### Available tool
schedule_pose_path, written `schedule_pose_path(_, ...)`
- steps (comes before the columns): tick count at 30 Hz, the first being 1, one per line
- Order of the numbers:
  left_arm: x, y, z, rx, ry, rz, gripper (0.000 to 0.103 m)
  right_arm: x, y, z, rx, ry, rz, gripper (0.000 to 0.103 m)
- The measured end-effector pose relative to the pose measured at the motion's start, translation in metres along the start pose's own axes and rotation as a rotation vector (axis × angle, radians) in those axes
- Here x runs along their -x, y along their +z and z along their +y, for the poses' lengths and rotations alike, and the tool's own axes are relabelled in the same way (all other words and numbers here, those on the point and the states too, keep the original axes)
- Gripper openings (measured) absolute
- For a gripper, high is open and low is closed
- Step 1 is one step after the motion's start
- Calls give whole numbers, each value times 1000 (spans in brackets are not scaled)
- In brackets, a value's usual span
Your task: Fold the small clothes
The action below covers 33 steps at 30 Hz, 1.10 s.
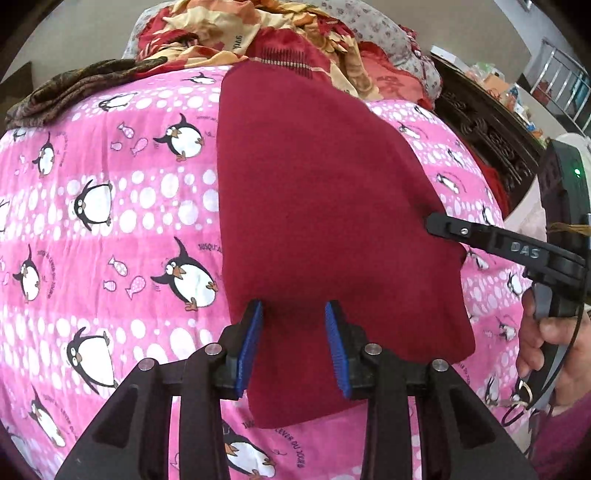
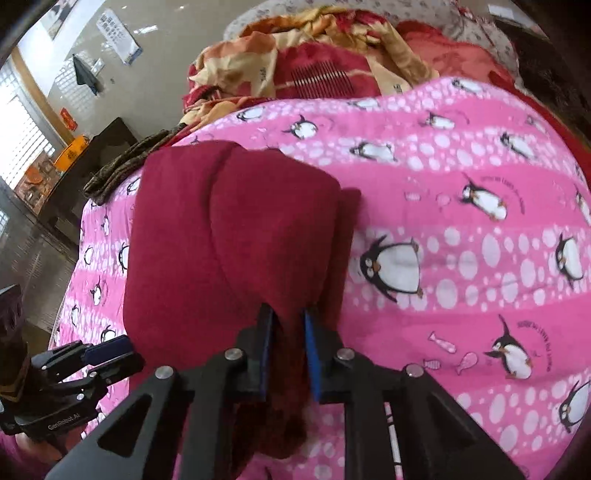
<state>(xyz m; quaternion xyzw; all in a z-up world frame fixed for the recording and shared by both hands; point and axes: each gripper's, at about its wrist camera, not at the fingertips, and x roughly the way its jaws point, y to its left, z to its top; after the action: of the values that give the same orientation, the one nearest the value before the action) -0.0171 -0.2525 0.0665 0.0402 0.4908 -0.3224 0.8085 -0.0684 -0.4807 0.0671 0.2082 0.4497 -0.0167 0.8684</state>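
A dark red garment (image 1: 325,206) lies folded on a pink penguin-print sheet (image 1: 110,221). My left gripper (image 1: 294,310) is open, its blue pads either side of the garment's near edge, cloth lying flat between them. My right gripper shows in the left wrist view (image 1: 430,223) at the garment's right edge. In the right wrist view my right gripper (image 2: 288,314) is shut on a bunched fold of the red garment (image 2: 236,229), which drapes up over itself. The left gripper (image 2: 110,350) shows at lower left beside the garment.
A heap of red and floral bedding (image 1: 280,33) lies at the far end of the sheet. A dark patterned cloth (image 1: 66,88) lies at the far left corner. A dark carved wooden headboard (image 1: 491,136) stands at the right.
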Motion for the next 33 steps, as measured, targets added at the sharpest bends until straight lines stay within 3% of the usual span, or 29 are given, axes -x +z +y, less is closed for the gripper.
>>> schedule_pose_path(3, 4, 6, 2, -7, 24, -47, 14, 15, 10, -6, -88, 55, -56, 42)
schedule_pose_path(4, 3, 10, 2, -9, 34, -55, 14, 19, 15, -8, -126, 71, -93, 54)
schedule_pose_path(6, -1, 13, 4, -2, 54, -54, 14, 18, 24, -11, -165, 43, -155, 68)
schedule_pose_path(9, -5, 14, 6, 12, 61, -54, 15, -6, 42, -13, -185, 54, -114, 65)
schedule_pose_path(11, -7, 16, 6, 11, 74, -58, 16, -21, 52, -8, -152, 75, -81, 41)
schedule_pose_path(13, -11, 18, 7, 18, 71, -57, 18, -23, 60, 4, -57, -3, -110, 15)
schedule_pose_path(15, -12, 19, 7, 20, 75, -64, 20, -17, 65, 11, -2, -32, -151, 12)
schedule_pose_path(19, -15, 21, 4, 19, 95, -71, 25, -33, 72, 7, 36, -130, -156, 11)
schedule_pose_path(23, -18, 20, -1, 7, 123, -68, 30, -41, 71, 6, 60, -152, -134, 12)
schedule_pose_path(25, -19, 19, -1, 8, 130, -66, 30, -26, 68, 11, 67, -157, -143, 20)
schedule_pose_path(30, -20, 17, -2, 7, 137, -73, 31, 23, 45, 33, 114, -87, -161, 39)
schedule_pose_path(33, -20, 16, -4, 5, 147, -73, 31, 37, 25, 45, 130, -29, -146, 40)
